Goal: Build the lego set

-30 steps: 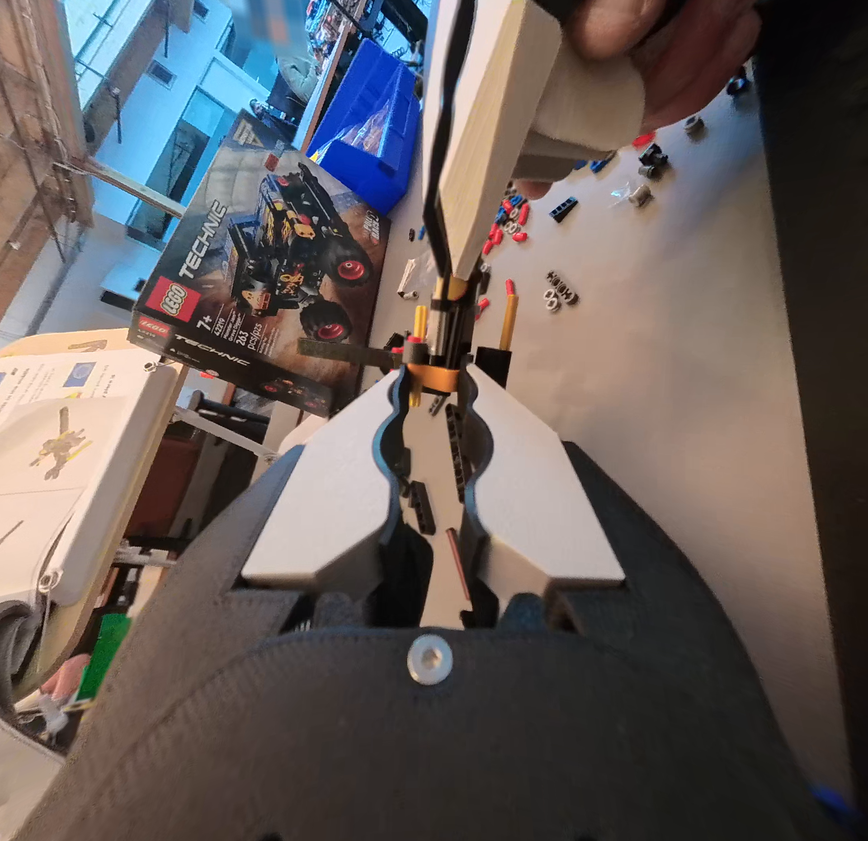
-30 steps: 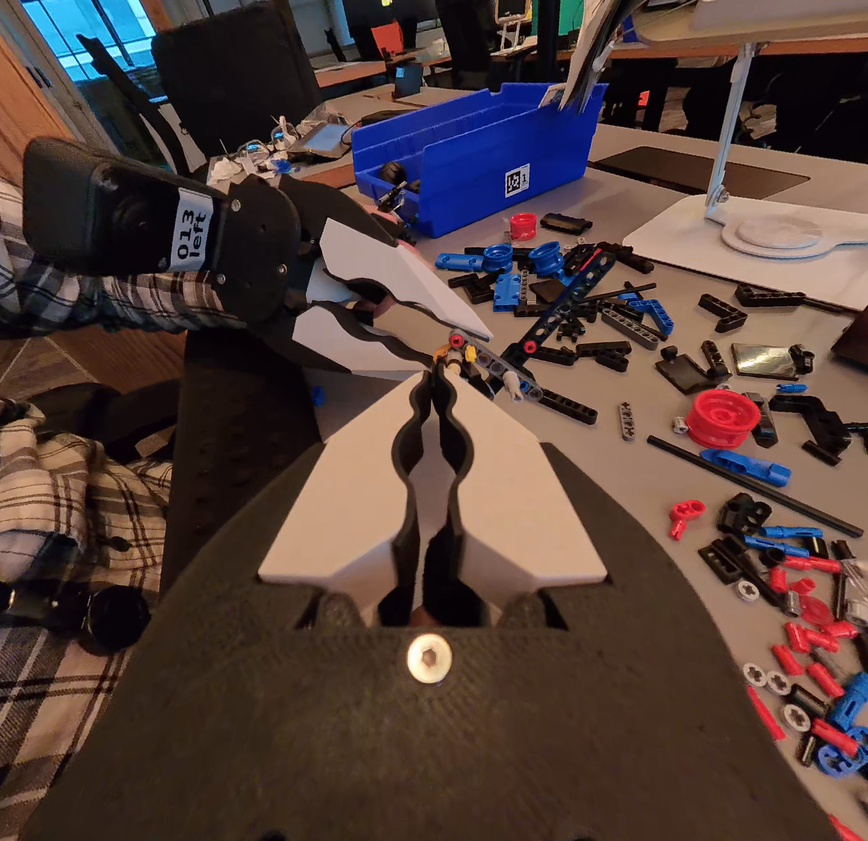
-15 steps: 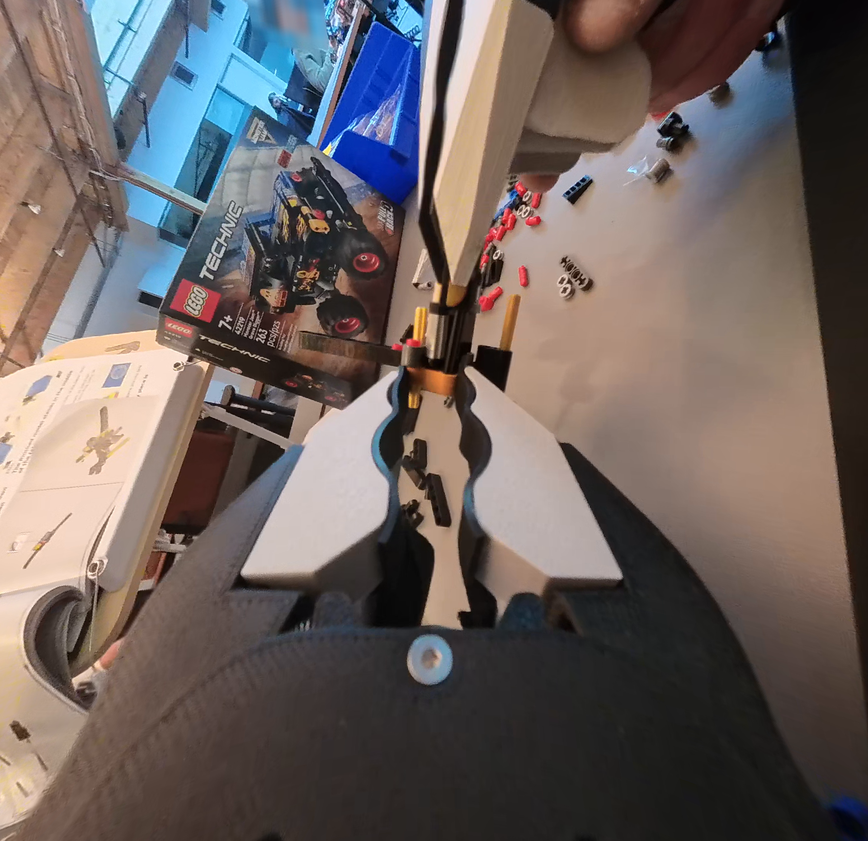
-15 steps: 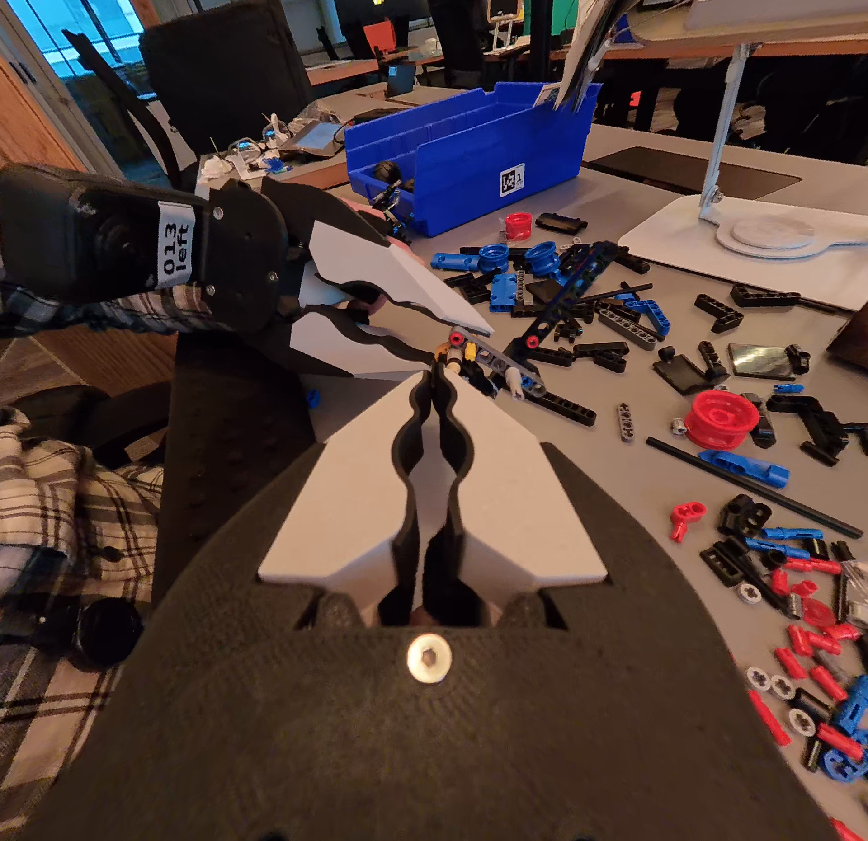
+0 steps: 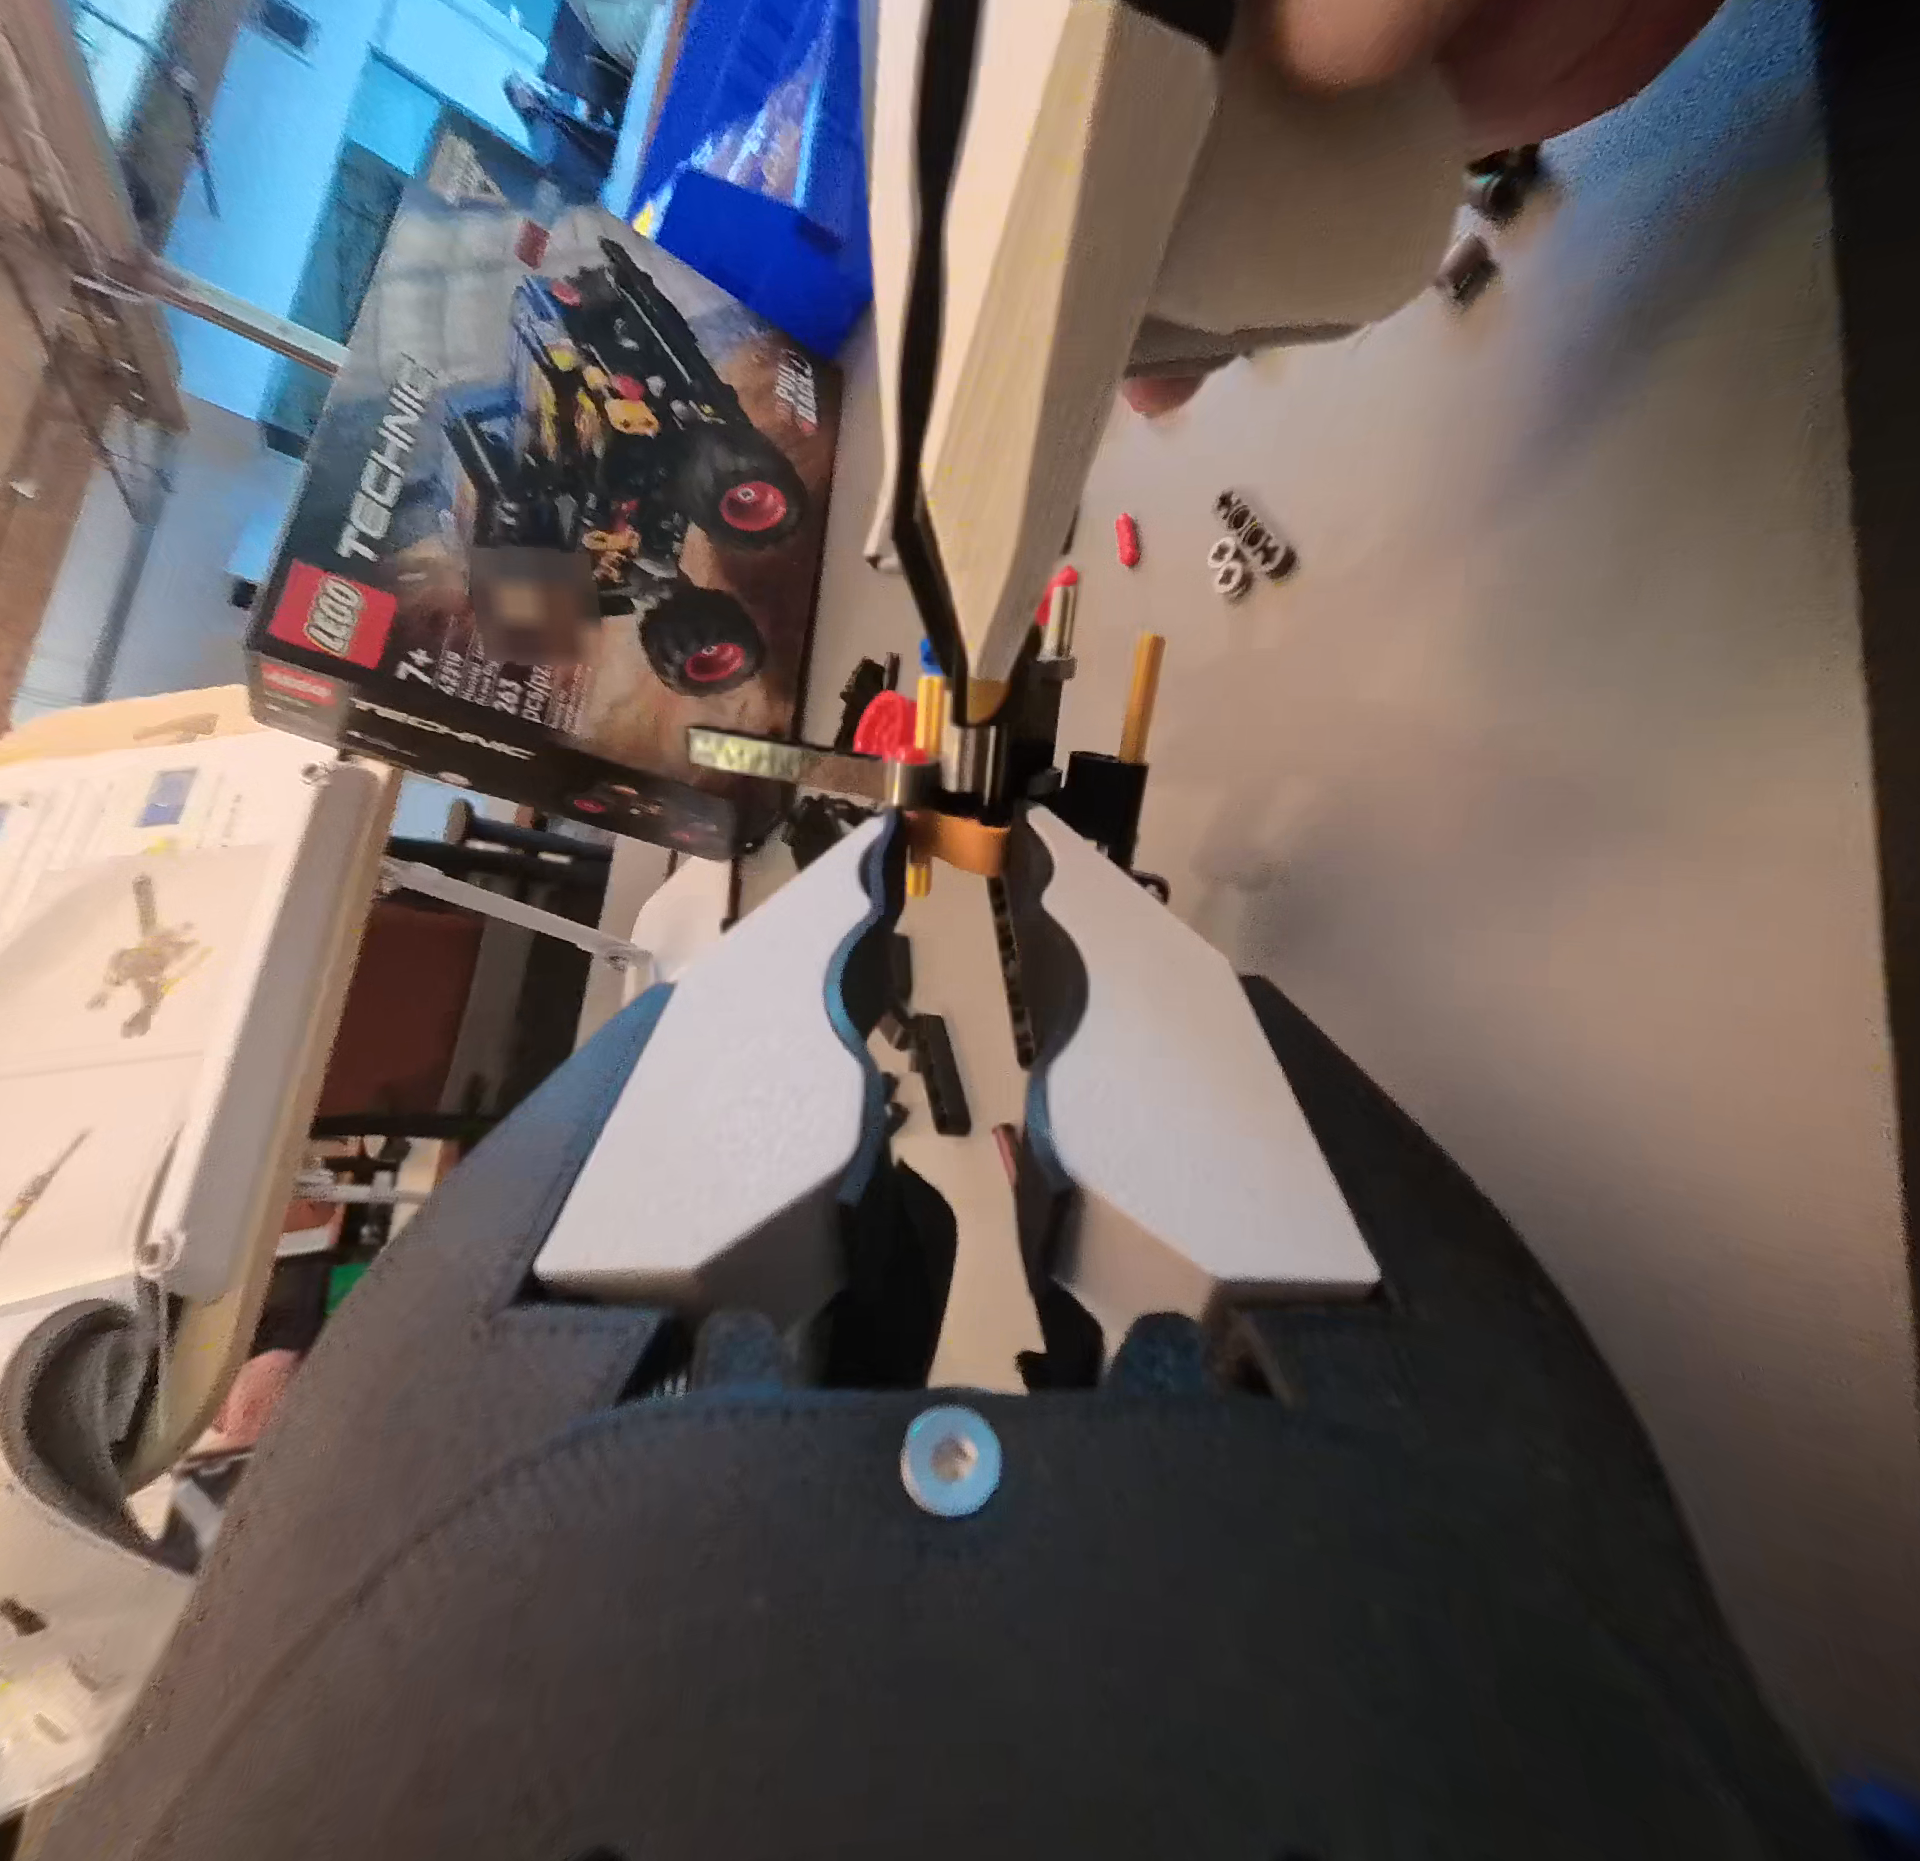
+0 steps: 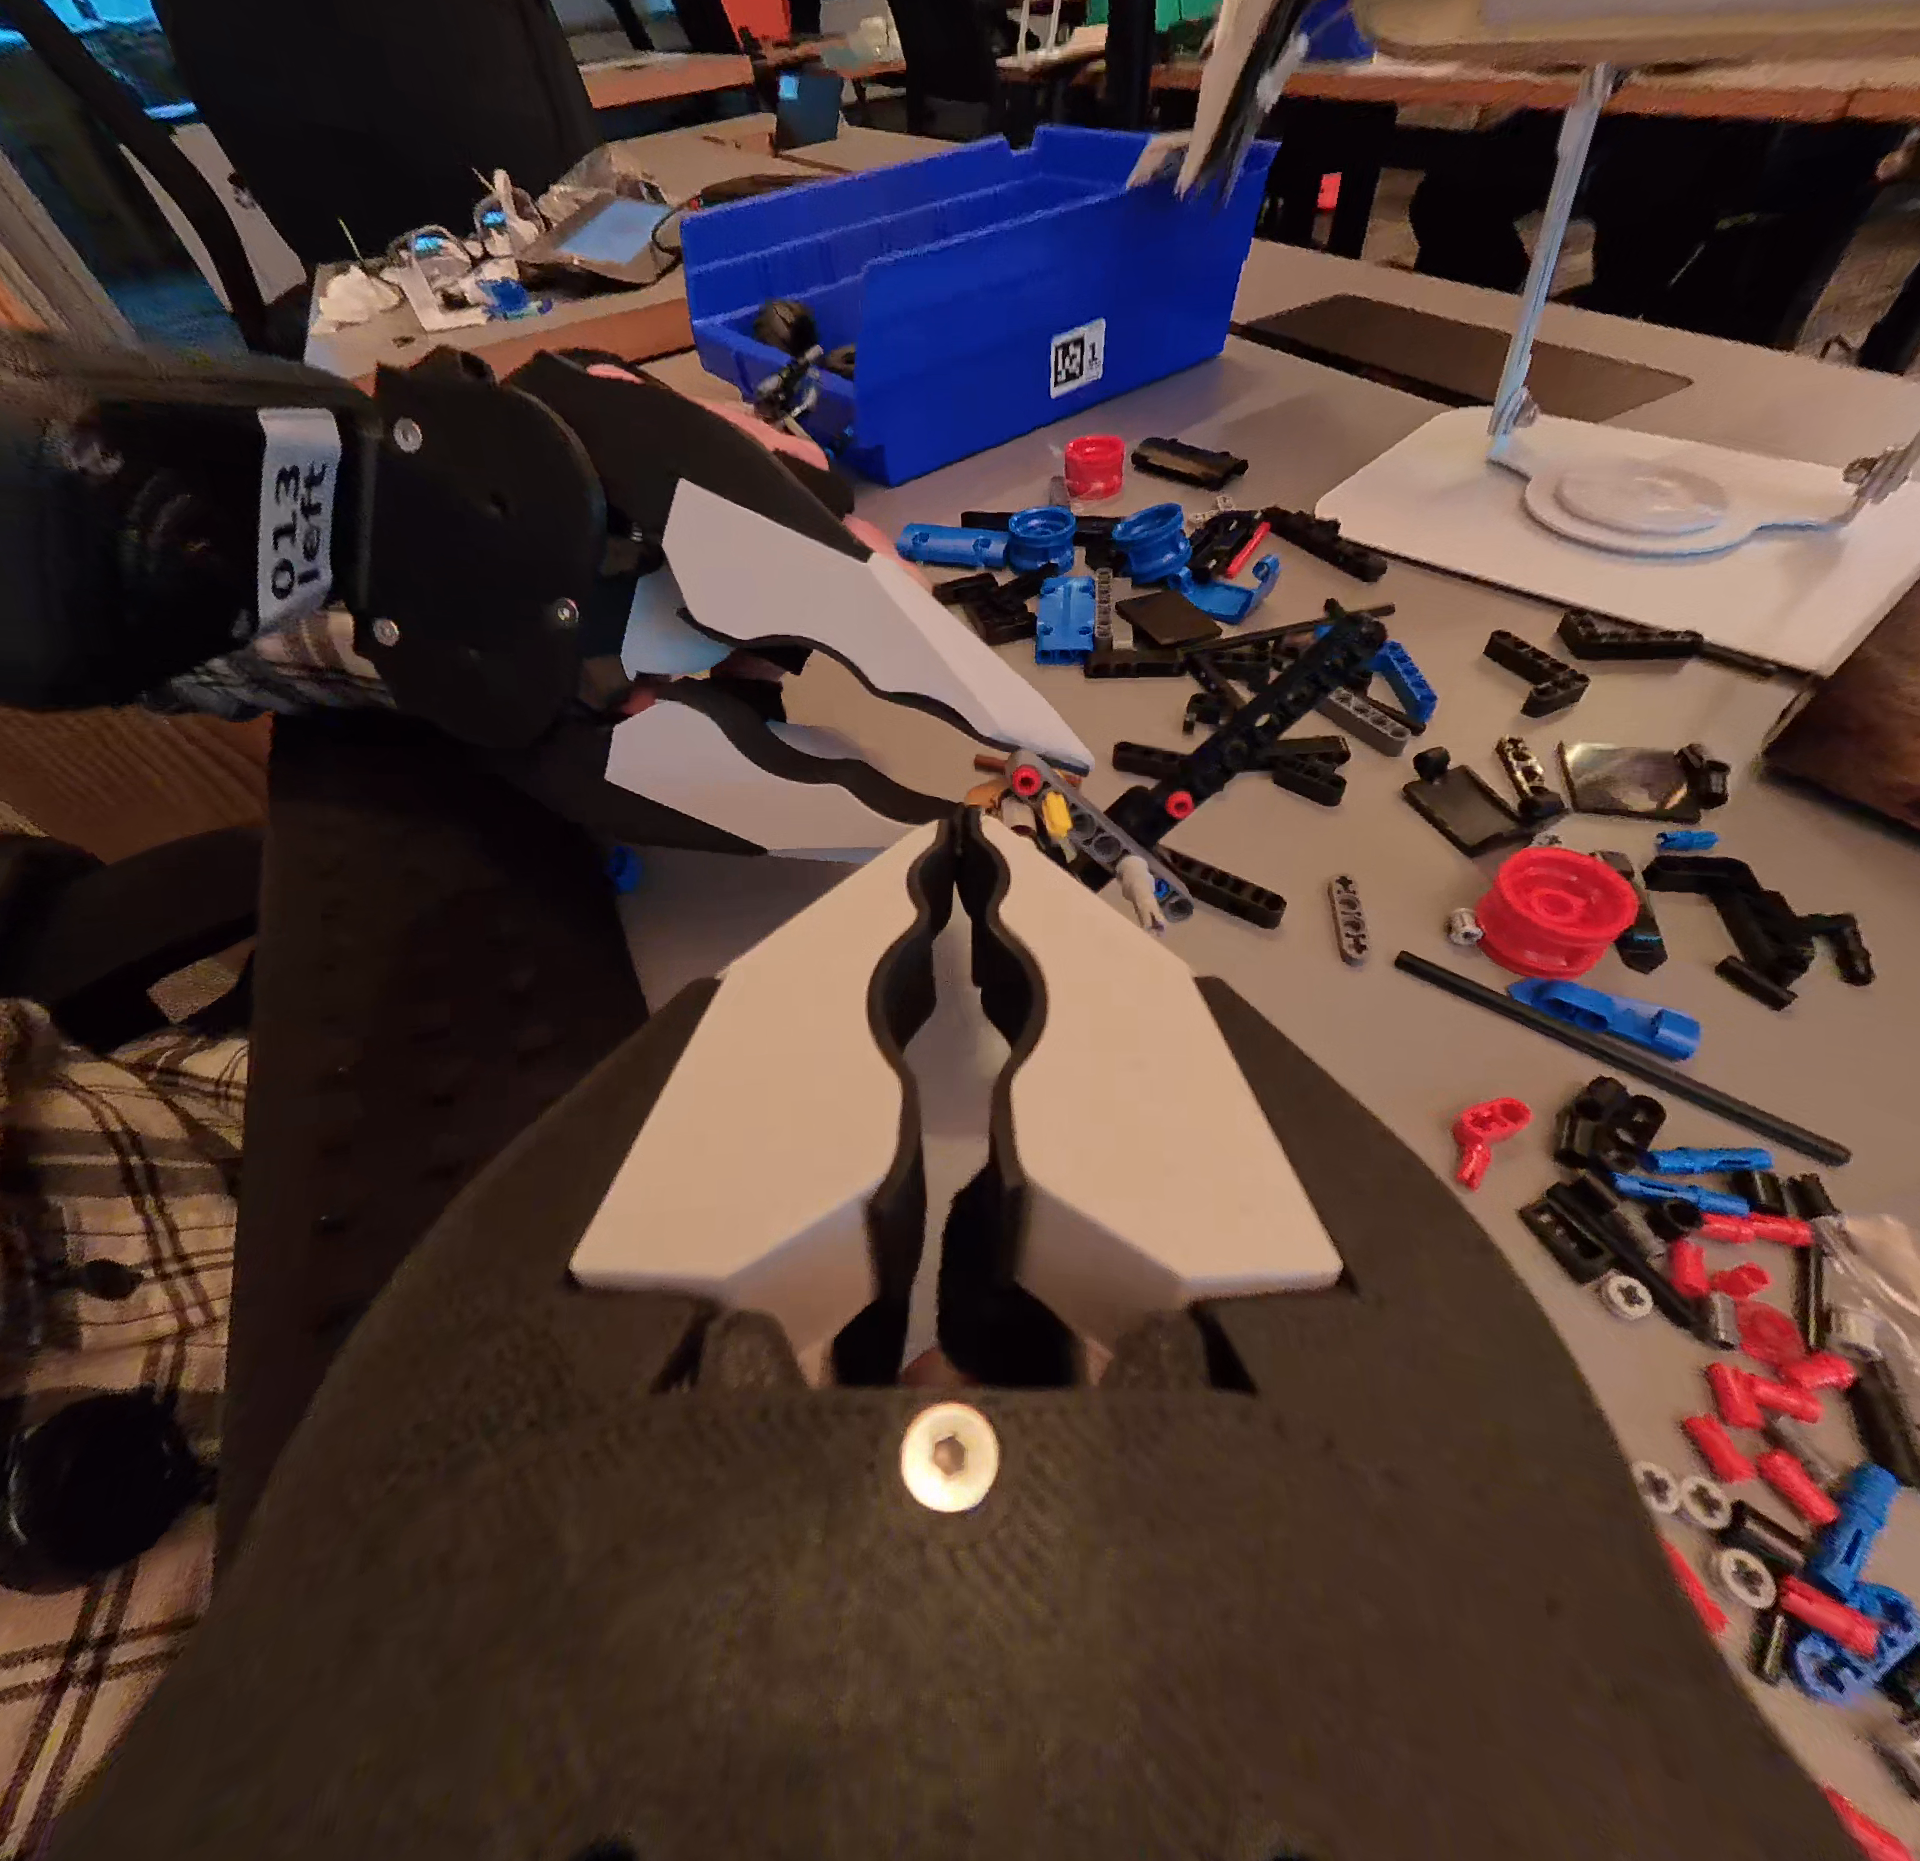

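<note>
Grey tabletop (image 6: 1351, 440) strewn with loose parts, office desks and chairs behind. Left gripper (image 5: 954, 824) pinches the small assembly (image 5: 961, 837) by its orange piece, fingertips pressed onto it; in the right wrist view this gripper (image 6: 997, 783) enters from the left, and its housing bears a white label with writing. Right gripper (image 6: 961, 829) has its fingertips pressed together on the near end of the same assembly (image 6: 1081, 829), whose grey beam with red and yellow pins runs forward and to the right of the tips. In the left wrist view the right gripper (image 5: 977, 679) descends from above onto the assembly. Compared with the frames half a second and one second earlier, both grips are unchanged; the left view has shifted and blurred slightly. Beyond the left gripper's tips, to the left, stands the printed set box (image 5: 551, 523) picturing a black truck with red wheels. Beyond the right gripper's tips sits a blue bin (image 6: 987, 284) carrying a square marker sticker; a red wheel (image 6: 1553, 912) lies to the right.
</note>
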